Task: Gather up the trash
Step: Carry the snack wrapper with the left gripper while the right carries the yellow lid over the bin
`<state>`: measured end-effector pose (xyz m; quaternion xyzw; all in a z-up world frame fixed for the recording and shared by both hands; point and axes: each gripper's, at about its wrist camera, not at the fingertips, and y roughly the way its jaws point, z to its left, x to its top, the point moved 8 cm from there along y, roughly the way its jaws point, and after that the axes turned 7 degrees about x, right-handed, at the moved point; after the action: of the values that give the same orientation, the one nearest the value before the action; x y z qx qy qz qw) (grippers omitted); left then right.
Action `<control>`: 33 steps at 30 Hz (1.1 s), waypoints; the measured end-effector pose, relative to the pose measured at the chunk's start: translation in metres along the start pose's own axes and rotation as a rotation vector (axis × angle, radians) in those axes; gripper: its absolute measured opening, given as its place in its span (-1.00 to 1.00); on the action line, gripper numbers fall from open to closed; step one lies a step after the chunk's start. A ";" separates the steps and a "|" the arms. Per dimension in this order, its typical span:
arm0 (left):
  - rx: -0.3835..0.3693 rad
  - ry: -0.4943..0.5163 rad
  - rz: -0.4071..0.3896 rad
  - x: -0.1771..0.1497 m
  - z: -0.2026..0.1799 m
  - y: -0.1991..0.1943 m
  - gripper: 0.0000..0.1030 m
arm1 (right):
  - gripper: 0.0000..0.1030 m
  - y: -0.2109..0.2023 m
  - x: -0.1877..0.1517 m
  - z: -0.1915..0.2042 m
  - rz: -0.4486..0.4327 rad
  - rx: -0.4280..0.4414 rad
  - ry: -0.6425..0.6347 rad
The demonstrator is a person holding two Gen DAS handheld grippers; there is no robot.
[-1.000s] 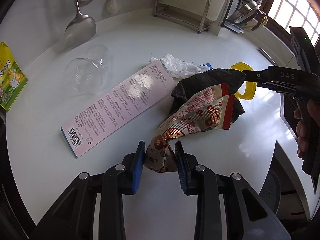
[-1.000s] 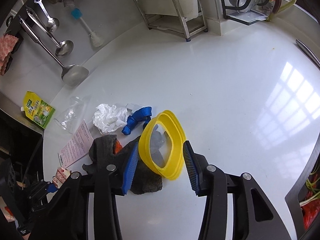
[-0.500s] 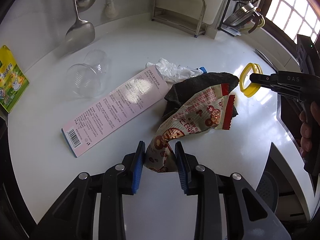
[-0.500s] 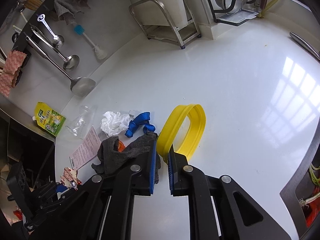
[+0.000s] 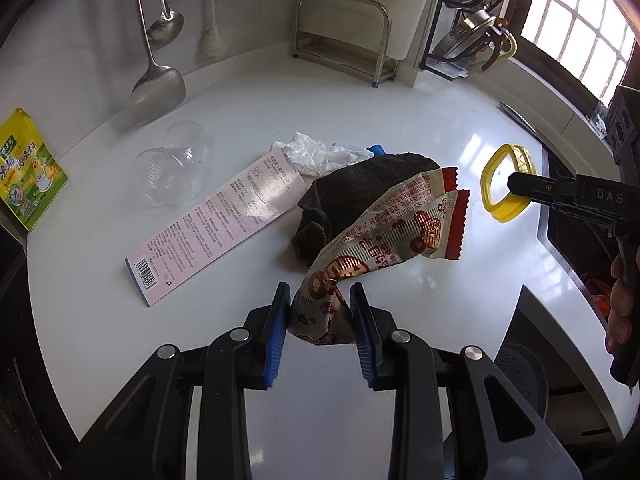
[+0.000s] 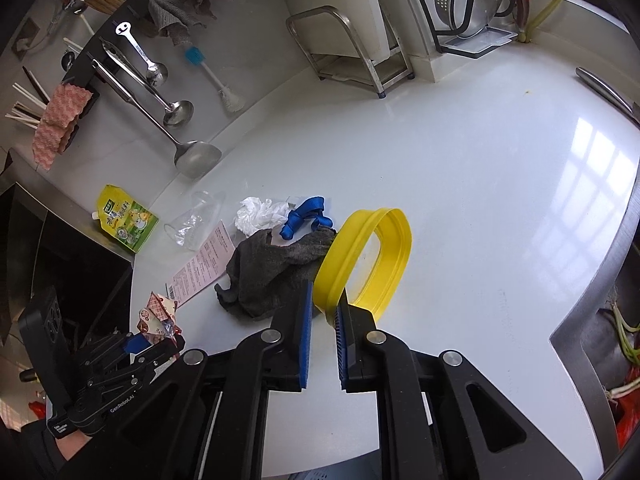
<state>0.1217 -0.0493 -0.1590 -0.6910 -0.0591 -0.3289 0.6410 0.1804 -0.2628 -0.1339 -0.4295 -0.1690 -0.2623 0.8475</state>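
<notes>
From the left wrist view, your left gripper (image 5: 319, 312) is clamped on the crumpled tail of a red-and-cream snack wrapper (image 5: 384, 236), which rises from the jaws toward the far right, over the white countertop (image 5: 100, 320). Judge it feather-light, crinkly and slick; the bunched end you hold is the surest place, since a flat panel could slide out. Beyond it lie a dark grey cloth (image 5: 348, 196), a long pink printed carton (image 5: 216, 224), a crumpled white plastic bag (image 5: 316, 152) and a clear plastic cup (image 5: 172, 168) on its side. At the right, your right gripper (image 5: 516, 185) pinches a yellow plastic ring (image 5: 505, 180), held clear of the counter.

From the right wrist view, the same jaws are closed on the ring's near rim (image 6: 332, 280), which looks thin, springy and smooth, so it may twist in the grip; a hold across the rim wall suits it. This view alone shows a blue strap (image 6: 304, 218) between bag and cloth, and a green-and-yellow pouch (image 6: 128, 224) at the far left edge. It also shows the left gripper (image 6: 158, 342) from outside, low at the left, with the wrapper (image 6: 160, 314) bunched in its tips. The left view alone shows the wrapper's full length.
</notes>
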 end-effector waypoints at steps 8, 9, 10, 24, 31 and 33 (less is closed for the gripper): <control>0.016 -0.015 -0.021 -0.012 -0.022 -0.024 -0.41 | -0.80 -0.028 -0.035 0.001 0.028 0.034 -0.026; 0.018 -0.014 -0.023 -0.015 -0.026 -0.027 -0.41 | -0.80 -0.032 -0.041 0.000 0.032 0.037 -0.029; 0.019 -0.013 -0.024 -0.018 -0.030 -0.030 -0.41 | -0.80 -0.036 -0.046 0.000 0.037 0.040 -0.033; 0.007 -0.001 -0.013 -0.063 -0.096 -0.058 -0.41 | -0.80 -0.082 -0.130 -0.015 0.118 0.060 -0.071; -0.010 0.016 0.001 -0.085 -0.125 -0.064 -0.41 | -0.80 -0.102 -0.165 -0.027 0.144 0.056 -0.063; -0.013 0.018 0.005 -0.091 -0.130 -0.066 -0.41 | -0.80 -0.106 -0.174 -0.030 0.149 0.054 -0.059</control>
<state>-0.0311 -0.1278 -0.1565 -0.6925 -0.0494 -0.3337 0.6377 -0.0209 -0.2878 -0.1726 -0.4255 -0.1686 -0.1813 0.8704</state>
